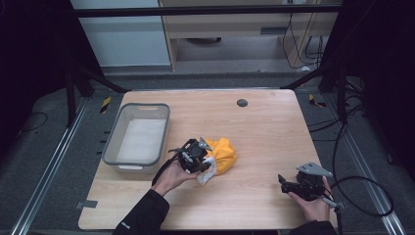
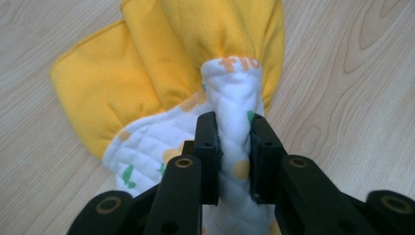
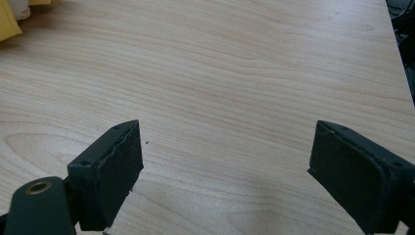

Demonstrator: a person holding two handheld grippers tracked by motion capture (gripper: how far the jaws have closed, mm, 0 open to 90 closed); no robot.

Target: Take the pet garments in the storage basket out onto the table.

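Wooden surface (image 1: 264,127), pale grain. Grey plastic bin (image 1: 138,138) toward nine o'clock of centre, upright, with what looks like a white liner inside, though the high view is too soft to be sure.

Yellow cloth (image 1: 224,152), bunched in a heap near the surface's centre, just at three o'clock of the bin; white quilted lining with orange and green print shows in the left gripper view (image 2: 235,122).

Left hand-held gripper (image 1: 195,157) at the cloth's nine o'clock edge, jaws clamped on a raised fold of the white quilted lining, pads pressing it from both sides.

Right hand-held gripper (image 1: 293,185) near the surface's five o'clock corner, well apart from the cloth, jaws spread wide with bare wood between them (image 3: 225,161).

Small dark round disc (image 1: 242,103) toward twelve o'clock.
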